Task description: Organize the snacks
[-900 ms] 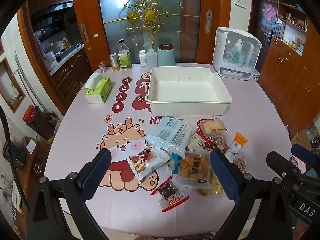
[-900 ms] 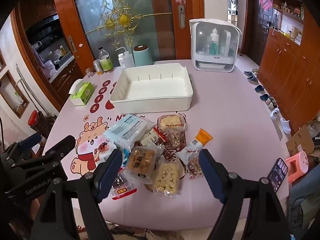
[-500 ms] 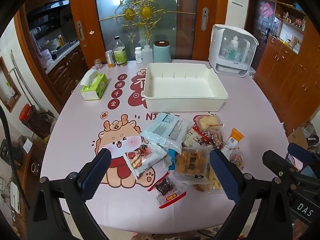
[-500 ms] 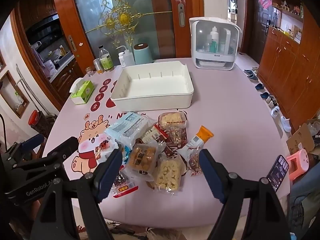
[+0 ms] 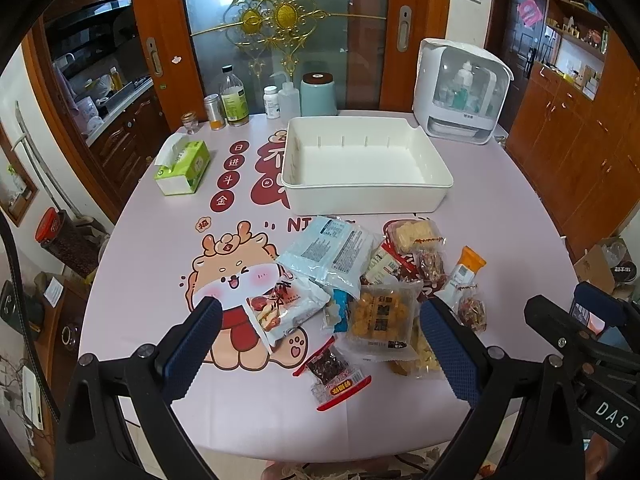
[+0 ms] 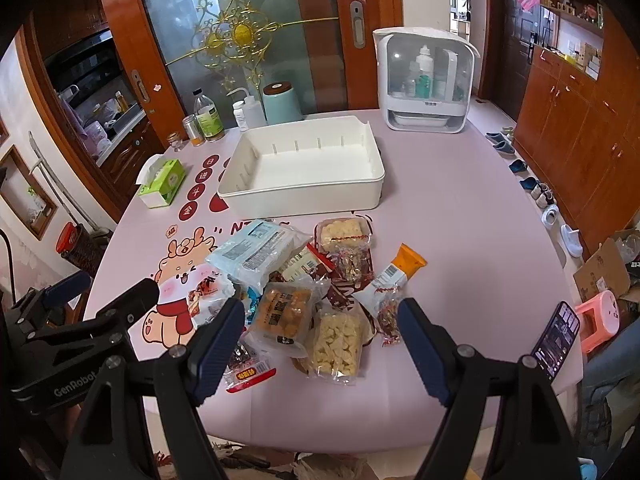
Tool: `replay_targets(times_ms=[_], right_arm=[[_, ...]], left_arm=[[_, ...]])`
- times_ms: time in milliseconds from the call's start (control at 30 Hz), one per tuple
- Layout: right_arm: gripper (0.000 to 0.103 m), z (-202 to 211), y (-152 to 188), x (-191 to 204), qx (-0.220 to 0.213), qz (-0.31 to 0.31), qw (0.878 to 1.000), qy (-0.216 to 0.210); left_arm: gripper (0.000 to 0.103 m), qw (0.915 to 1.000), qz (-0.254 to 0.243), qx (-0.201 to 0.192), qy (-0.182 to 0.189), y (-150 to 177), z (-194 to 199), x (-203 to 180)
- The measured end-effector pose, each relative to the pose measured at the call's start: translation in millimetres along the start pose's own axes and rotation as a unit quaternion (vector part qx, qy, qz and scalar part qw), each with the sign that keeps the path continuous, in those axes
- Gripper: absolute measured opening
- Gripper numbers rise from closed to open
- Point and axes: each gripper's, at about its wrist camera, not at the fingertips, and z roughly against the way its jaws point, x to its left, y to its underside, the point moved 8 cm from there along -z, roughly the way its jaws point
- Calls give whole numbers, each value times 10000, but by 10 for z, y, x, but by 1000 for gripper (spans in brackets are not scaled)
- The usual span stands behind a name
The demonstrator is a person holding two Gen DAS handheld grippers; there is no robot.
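Snacks (image 5: 360, 280) unmoved near white bin (image 5: 366, 196) | both fingers (image 5: 196, 340) (image 6: 424, 344) still apart, empty | view slightly raised

We see a round pink table (image 5: 152, 248) before a frosted glass door (image 5: 284, 32) with gold ornament; wooden cabinets (image 6: 580, 128) line the right wall; daylight enters behind.

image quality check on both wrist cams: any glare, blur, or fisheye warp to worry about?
Left wrist view: sharp, even daylight; the glass door glows bright behind, the white bin floor looks washed out, door frames bow at the edges. Right wrist view: equally sharp, snack packets show small specular glints, black vignette in the corners, cabinets curve strongly.
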Motion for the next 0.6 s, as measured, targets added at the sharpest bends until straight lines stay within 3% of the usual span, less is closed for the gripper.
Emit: replay_targets(times_ms=[600], right_arm=[[80, -16, -49, -131, 33, -109, 9999, 100]], left_arm=[[99, 10000, -43, 26, 0, 19, -28, -8]])
